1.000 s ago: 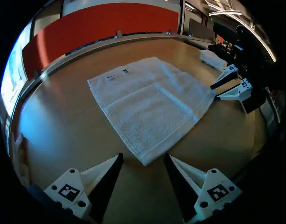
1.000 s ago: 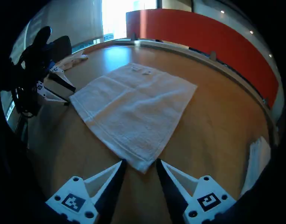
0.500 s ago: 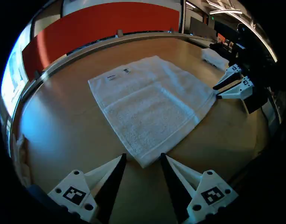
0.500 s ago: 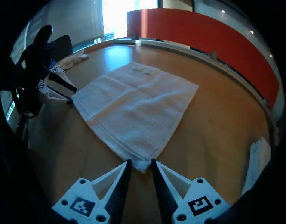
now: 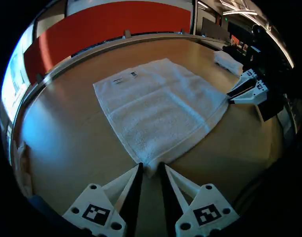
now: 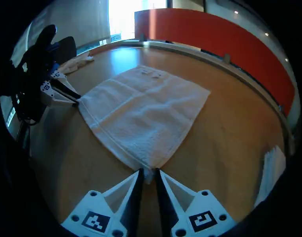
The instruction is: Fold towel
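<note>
Left gripper view: the towel point(image 5: 158, 106) is seen spread flat on the wooden table point(image 5: 64, 134), turned so that one corner points at the camera. That near corner is taken between the fingers of the left gripper point(image 5: 150, 166), which stand narrow, both seeming to press on the cloth. The right gripper point(image 5: 229, 97) is noted farther off at the neighbouring corner, its fingers likewise close together at the hem.

Right gripper view: the right gripper point(image 6: 148, 173) is seen narrow on its own corner, with cloth filling the slim gap between the fingers. The left gripper point(image 6: 77, 103) is seen across the towel, touching the next corner.

Reason for the hold, as judged: two corners of one edge are pinched so that the edge can be raised level and carried over to the far edge, where the sewn labels point(image 5: 123, 79) lie. Both tools are set low at the table so that only the corner tips are caught.

Stage, as judged: grasp made, fold not yet begun.

A second cloth point(image 5: 226, 61) lies well apart near the table's rim.

Risk: thick terry may slip if only the hem is caught.
</note>
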